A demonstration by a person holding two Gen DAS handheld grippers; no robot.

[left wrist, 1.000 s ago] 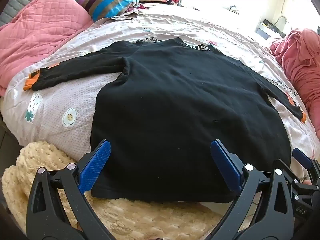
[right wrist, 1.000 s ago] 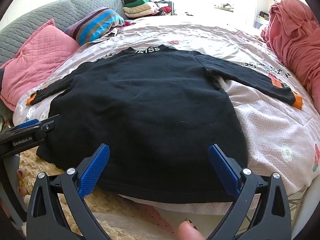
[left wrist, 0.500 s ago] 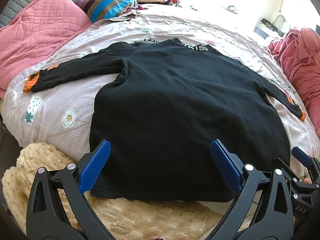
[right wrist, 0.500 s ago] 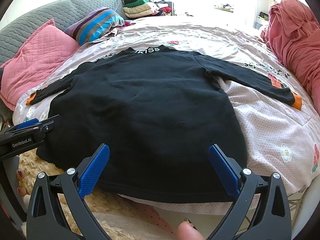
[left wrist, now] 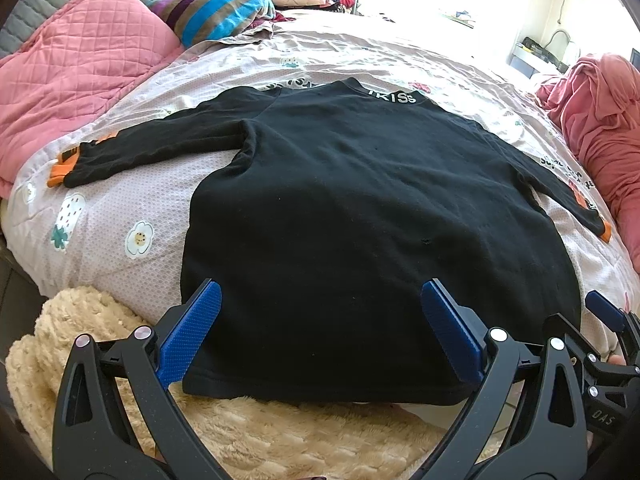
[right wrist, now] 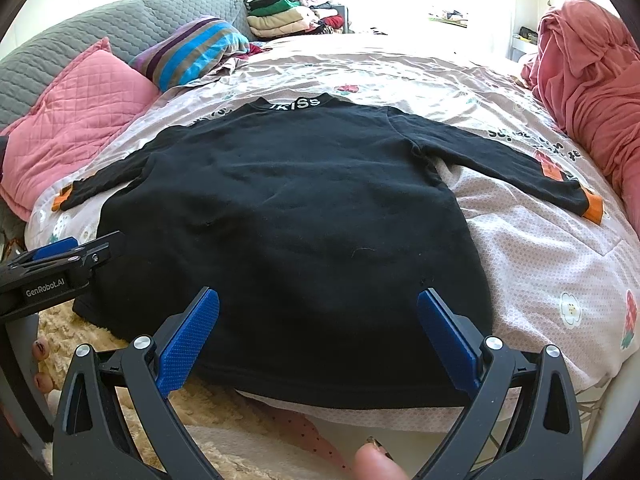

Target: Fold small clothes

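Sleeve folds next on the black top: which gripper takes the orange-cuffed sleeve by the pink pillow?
Left. The left gripper hangs open over the hem of the black top on the side of that sleeve; the right gripper, also open, faces the other sleeve.

Bed (left wrist: 168,216) w/ black sweater (left wrist: 360,220) flat, pink pillow (left wrist: 80,80).

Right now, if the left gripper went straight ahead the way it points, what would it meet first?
Most likely the black sweater: the left gripper is open just short of its hem, aimed across the body lying flat on the bed. Depth is unclear, so its height above the cloth is uncertain.
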